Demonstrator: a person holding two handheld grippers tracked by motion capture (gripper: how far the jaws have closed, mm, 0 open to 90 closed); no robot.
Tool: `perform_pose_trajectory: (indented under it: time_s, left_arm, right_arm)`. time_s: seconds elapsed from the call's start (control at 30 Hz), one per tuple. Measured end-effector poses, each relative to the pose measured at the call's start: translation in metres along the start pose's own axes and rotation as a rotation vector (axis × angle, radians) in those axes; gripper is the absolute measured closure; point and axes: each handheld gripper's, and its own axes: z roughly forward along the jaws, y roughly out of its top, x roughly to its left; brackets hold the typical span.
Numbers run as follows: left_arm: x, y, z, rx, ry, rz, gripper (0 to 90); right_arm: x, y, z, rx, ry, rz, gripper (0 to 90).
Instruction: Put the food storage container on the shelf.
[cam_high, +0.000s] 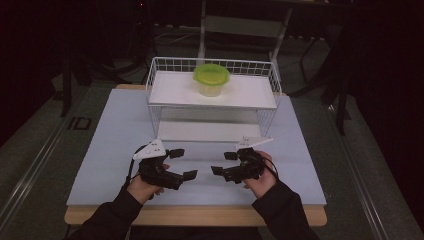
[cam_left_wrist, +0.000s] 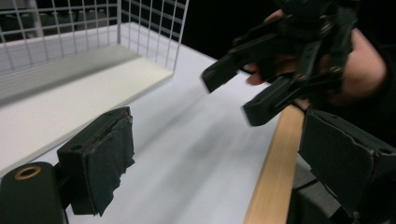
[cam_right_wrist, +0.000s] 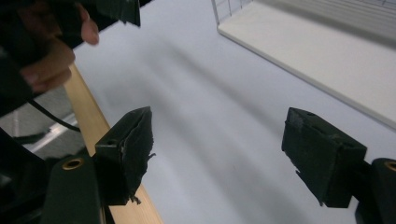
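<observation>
Two black two-jaw grippers are hovering low over the pale blue-grey table (cam_high: 115, 150) in the lower centre of the high view, jaws facing each other. The left gripper (cam_high: 186, 164) and the right gripper (cam_high: 223, 163) are both standing wide open and gripping nothing. The clear round plastic container with a lime-green lid (cam_high: 211, 79) is sitting upright in the upper centre of the frame, on the top shelf of the white wire rack (cam_high: 260, 67). It is lying straight ahead and above both tools, marginally nearer the right one.
</observation>
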Motion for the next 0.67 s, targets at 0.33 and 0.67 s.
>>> perform_pose_trajectory:
  time_s: [0.33, 0.67]
  left_arm:
    - [0.002, -0.037, 0.002, 0.037, 0.016, 0.018, 10.8]
    - [0.000, -0.047, 0.000, 0.043, 0.041, 0.055, 10.8]
  right_arm:
    - [0.002, -0.035, 0.003, -0.007, -0.017, -0.033, 24.5]
    - [-0.001, -0.043, 0.009, 0.001, -0.063, -0.066, 24.4]
